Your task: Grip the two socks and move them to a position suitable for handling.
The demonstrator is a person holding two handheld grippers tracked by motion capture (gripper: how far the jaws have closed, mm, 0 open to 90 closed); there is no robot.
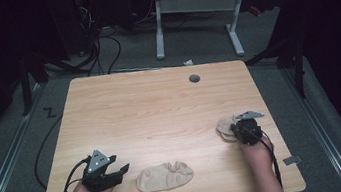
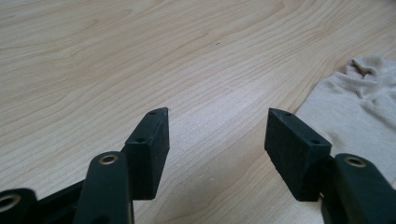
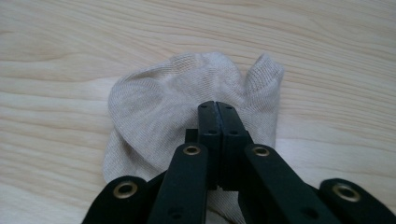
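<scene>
The left gripper [image 2: 217, 133], jaws spread, sits just left of a flat beige ankle sock [image 1: 164, 176] lying lengthwise across the table, while the right gripper [image 3: 217, 109], jaws pressed together, pinches 1 crumpled beige sock [image 3: 187, 93].

Beige ankle sock [image 1: 164, 176] flat near table's front edge, second beige sock [image 1: 224, 128] bunched at right

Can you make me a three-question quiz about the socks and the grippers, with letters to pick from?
1. Where is the sock that lies between the hands?
A. table's near edge
B. far edge
C. floor

2. How many socks are there?
A. one
B. two
C. four

3. How is the left gripper?
A. shut
B. holding a sock
C. open

Answers:
1. A, it lies by the near edge, between the hands.
2. B, one near the left gripper, another at the right gripper.
3. C, its jaws stand apart over bare wood.
</scene>
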